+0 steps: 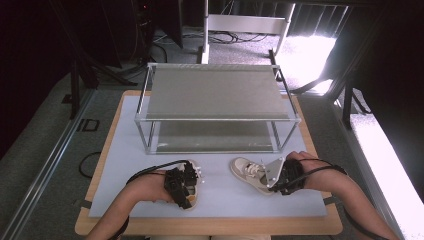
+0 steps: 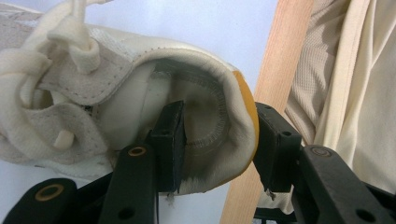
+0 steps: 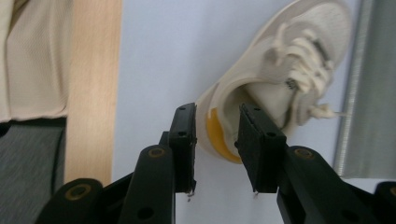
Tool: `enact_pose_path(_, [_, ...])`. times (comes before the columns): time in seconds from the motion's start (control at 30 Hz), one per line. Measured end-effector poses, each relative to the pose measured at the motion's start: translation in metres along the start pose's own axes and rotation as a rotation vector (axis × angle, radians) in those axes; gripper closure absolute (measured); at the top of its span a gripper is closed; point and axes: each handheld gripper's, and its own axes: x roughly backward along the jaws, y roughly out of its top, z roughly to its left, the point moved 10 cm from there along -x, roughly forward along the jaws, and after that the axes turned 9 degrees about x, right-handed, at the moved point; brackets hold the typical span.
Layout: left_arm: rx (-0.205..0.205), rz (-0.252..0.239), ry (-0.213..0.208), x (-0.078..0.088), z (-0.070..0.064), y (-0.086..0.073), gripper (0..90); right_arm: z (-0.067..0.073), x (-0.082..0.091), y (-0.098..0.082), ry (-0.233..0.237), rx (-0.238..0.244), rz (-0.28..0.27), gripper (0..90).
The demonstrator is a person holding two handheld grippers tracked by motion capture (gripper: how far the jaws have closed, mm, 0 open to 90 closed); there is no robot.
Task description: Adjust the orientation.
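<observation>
Left hand-held gripper (image 2: pixel 219 149) clamping left shoe (image 2: pixel 116 93) heel, right hand-held gripper (image 3: pixel 217 144) jaws astride right shoe (image 3: pixel 280 70) heel, unpressed, no readable writing.

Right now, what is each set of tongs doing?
Left tongs: shut on the left shoe, at its heel.
Right tongs: astride the right shoe heel; grip cannot be told.

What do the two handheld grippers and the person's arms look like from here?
Both grippers are black, each with two flat rectangular jaws on arms fitted with brass-coloured rivets. The right gripper carries a grey three-cornered plate on top. The left gripper has none showing. Black cables trail back along both forearms. The forearms are bare, and a beige garment shows behind the table edge.
</observation>
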Motion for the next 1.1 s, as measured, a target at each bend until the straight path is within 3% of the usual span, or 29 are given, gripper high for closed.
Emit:
enact_pose_path(0.23, [-0.003, -0.002, -0.002, 0.000, 0.000, 0.000, 56.7, -0.001, -0.016, 0.000, 0.058, 0.038, 0.097, 69.2])
enact_pose_path(0.47, [-0.003, -0.001, 0.000, 0.001, 0.001, 0.000, 56.7, -0.004, -0.019, 0.000, 0.073, 0.029, 0.109, 78.7])
enact_pose_path(0.57, [-0.006, -0.003, 0.000, 0.001, 0.000, 0.000, 56.7, -0.003, -0.019, 0.003, 0.065, 0.028, 0.088, 79.5])
enact_pose_path(0.67, [-0.006, -0.002, 0.002, 0.002, 0.001, 0.000, 56.7, 0.001, -0.017, 0.015, 0.068, 0.016, 0.012, 79.7])
enact_pose_path(1.1, [-0.003, -0.008, 0.007, 0.002, 0.000, 0.001, 57.7, 0.006, -0.016, 0.052, 0.074, -0.023, -0.101, 78.7])
